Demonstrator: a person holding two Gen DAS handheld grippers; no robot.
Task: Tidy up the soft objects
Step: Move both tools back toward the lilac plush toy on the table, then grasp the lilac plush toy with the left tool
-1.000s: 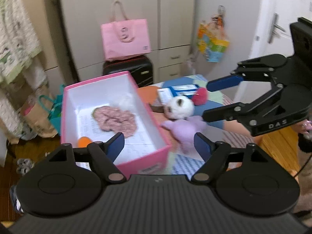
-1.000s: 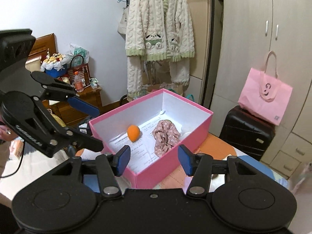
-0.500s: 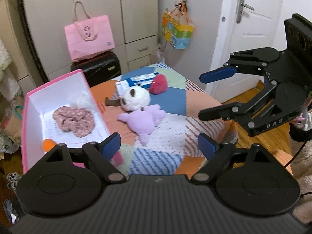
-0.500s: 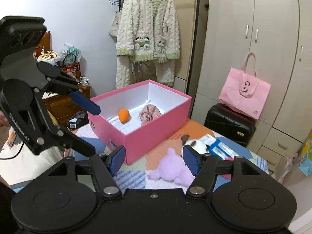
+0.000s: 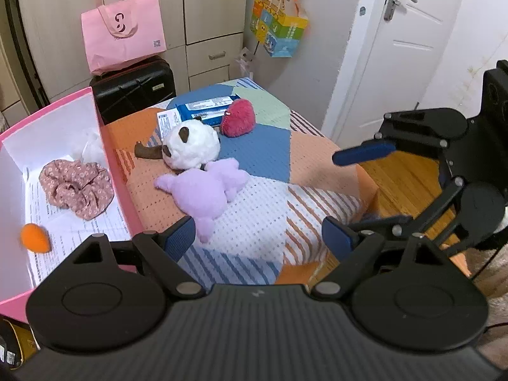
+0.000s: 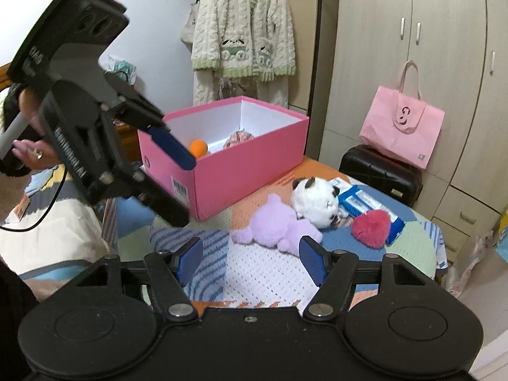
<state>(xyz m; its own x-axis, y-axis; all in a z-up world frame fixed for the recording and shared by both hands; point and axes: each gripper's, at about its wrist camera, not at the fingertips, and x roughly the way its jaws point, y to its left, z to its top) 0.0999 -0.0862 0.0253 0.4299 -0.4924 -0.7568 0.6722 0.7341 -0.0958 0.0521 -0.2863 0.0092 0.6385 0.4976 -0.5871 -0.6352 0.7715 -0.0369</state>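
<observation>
Both tongs gape, holding nothing: left gripper [image 5: 258, 238], right gripper [image 6: 250, 258]. The purple plush [image 5: 206, 190] lies on the cloth just ahead of both, panda [image 5: 190, 146] touching behind it, box [image 6: 241, 171] left of it

A pink box [image 5: 95, 108], open, is set at the left; a floral scrunchie [image 5: 76, 187] and an orange ball [image 5: 35, 237] are held in it. Just right, a purple plush [image 5: 206, 190] lies touching a panda plush [image 5: 192, 147]; farther off, a red plush [image 5: 238, 117].
</observation>
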